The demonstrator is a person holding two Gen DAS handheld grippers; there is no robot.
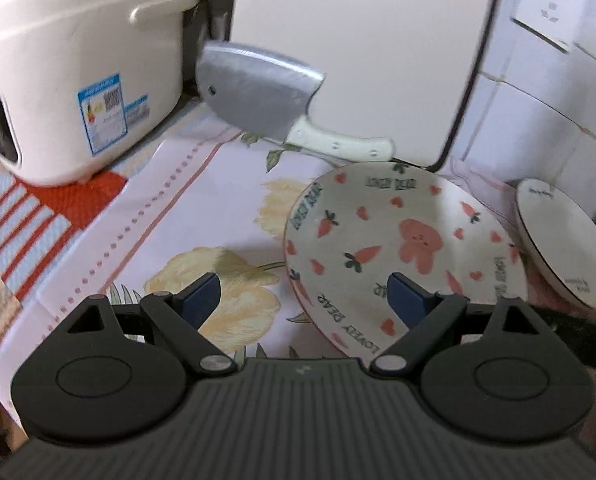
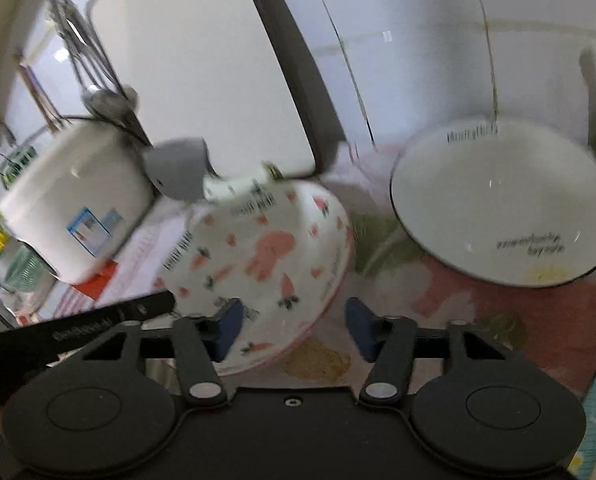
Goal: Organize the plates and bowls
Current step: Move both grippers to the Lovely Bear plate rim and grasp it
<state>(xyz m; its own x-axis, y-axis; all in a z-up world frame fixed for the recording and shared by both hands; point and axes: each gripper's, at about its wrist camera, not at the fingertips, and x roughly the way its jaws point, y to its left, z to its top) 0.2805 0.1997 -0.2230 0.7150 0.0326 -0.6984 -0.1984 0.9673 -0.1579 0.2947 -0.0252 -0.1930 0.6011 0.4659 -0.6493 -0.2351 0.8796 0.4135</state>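
Beside white bowl (image 2: 501, 208), carrot-patterned plate (image 1: 397, 248).

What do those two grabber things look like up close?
Both match. The left tongs and the right tongs each have two dark blue pads on black hinged arms with silver pivot pins. Behind them sit two round black discs and a ribbed dark grey body. White lettering, too blurred to read, marks a black bar seen from the right camera.
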